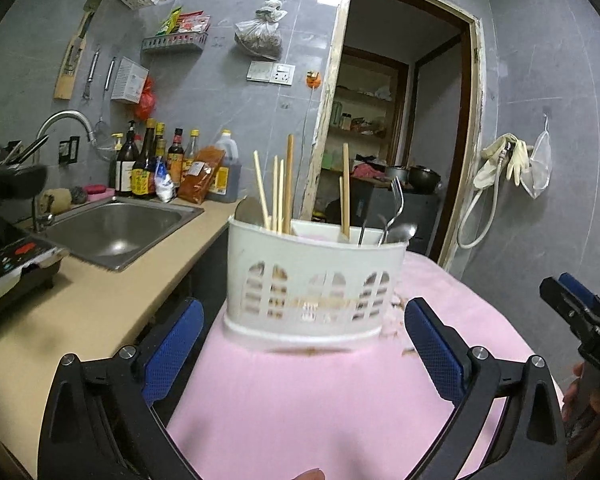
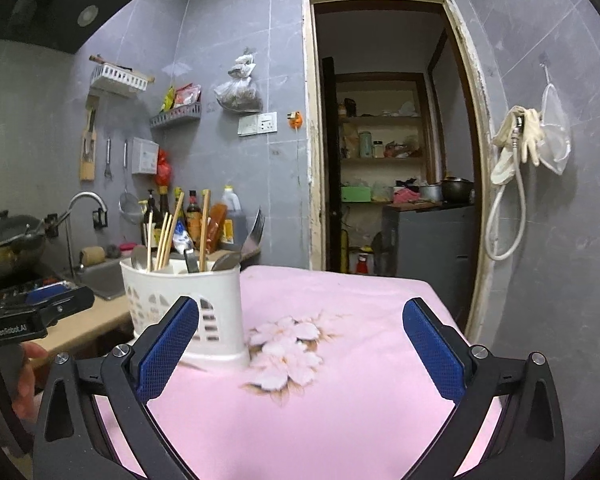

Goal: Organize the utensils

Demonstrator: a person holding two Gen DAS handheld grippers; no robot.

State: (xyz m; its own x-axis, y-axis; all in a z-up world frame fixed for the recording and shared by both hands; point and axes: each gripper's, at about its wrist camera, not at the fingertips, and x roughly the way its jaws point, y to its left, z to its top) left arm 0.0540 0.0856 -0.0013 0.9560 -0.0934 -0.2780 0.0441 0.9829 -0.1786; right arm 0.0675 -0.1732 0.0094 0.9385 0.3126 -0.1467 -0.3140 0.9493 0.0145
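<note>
A white slotted utensil holder (image 1: pixel 316 280) stands on a pink cloth (image 1: pixel 308 408). It holds several wooden chopsticks (image 1: pixel 278 192), a fork (image 1: pixel 398 196) and spoons (image 1: pixel 246 210). My left gripper (image 1: pixel 304 340) is open. Its blue pads (image 1: pixel 172 344) flank the holder's base without touching it. In the right wrist view the holder (image 2: pixel 220 300) sits to the left, partly behind the left pad (image 2: pixel 168 344). My right gripper (image 2: pixel 300 320) is open with nothing between its fingers. Each gripper shows at the edge of the other's view: the right gripper (image 1: pixel 580 316), the left gripper (image 2: pixel 40 312).
A beige counter (image 1: pixel 80 312) runs along the left with a steel sink (image 1: pixel 112 228), a tap, sauce bottles (image 1: pixel 172 168) and an induction cooker (image 1: pixel 16 268). The cloth bears a flower print (image 2: pixel 288 348). A doorway (image 2: pixel 392 140) opens behind the table.
</note>
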